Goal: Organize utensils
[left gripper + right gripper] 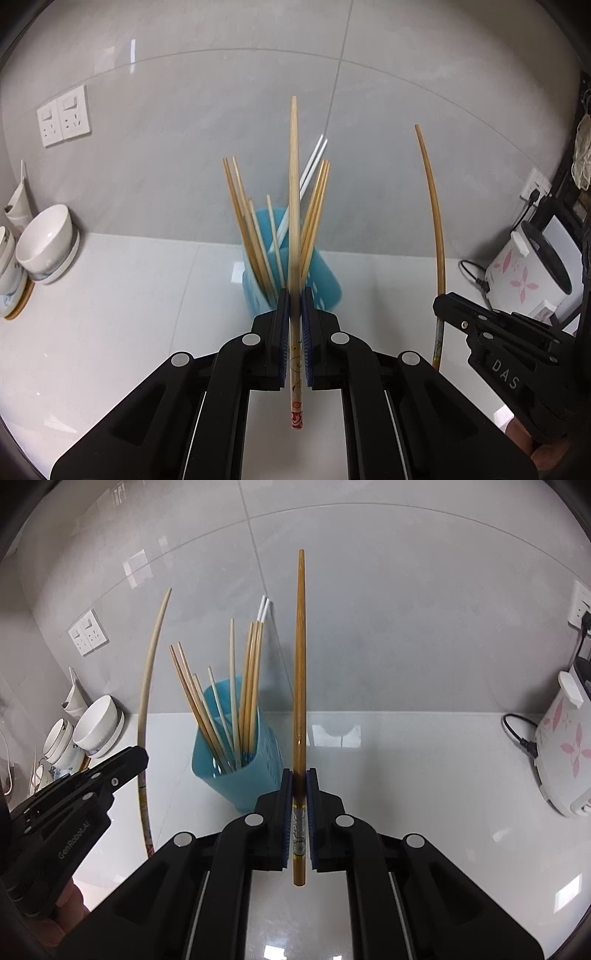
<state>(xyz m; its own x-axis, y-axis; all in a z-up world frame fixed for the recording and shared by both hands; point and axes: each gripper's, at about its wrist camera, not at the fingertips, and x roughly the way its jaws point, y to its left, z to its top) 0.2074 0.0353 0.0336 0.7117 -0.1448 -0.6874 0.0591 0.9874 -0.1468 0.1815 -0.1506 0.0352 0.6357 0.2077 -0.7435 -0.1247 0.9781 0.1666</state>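
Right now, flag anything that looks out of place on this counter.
The blue holder leans instead of standing straight, its chopsticks splayed. Two chopsticks are outside it: a pale one in the left gripper, a darker one in the right gripper.

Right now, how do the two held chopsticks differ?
The pale chopstick is light cream; the dark chopstick is amber-brown. The pale chopstick has a red band and printed pattern at its butt; the dark chopstick has a grey printed band at the grip and a plain brown butt. The left tongs hold the pale one, the right tongs the dark one. Both point tip-up near the blue holder.
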